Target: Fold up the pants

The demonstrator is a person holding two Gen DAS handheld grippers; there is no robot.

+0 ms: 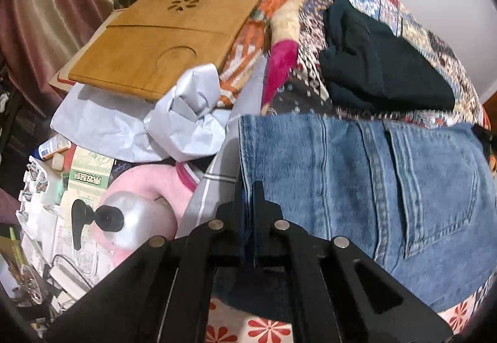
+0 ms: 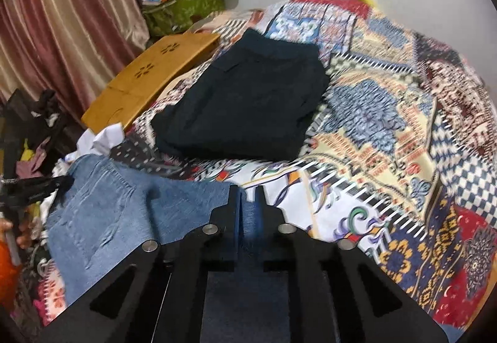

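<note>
1. I'm clamping the jeans [image 1: 357, 187] with both grippers: left gripper [image 1: 248, 187] is pinching the left edge of the denim, right gripper [image 2: 248, 192] is pinching the opposite edge, cloth showing between the fingers in both wrist views
2. Jeans are spanning between my two hands over the near part of the bed, above the patterned bedspread [image 2: 388, 156]; left gripper is also showing at the far-left end of the denim in the right wrist view [image 2: 62, 184]
3. Key relation: the held span is running left-right between the grippers, the rest of the denim is dropping below them toward me; both hands are equally engaged, neither nearer
4. Looks: mid-blue washed denim, back pocket and seams facing the left camera, already doubled judging by the stacked edge at the left fingers; a few wrinkles near the left end
5. Dark folded garment [image 2: 248, 94] is lying further up the bed, well apart from the jeans; wooden tray [image 1: 161, 35] is off to the left
6. My read: next fold needs both edges travelling together to keep the span taut and square
</note>
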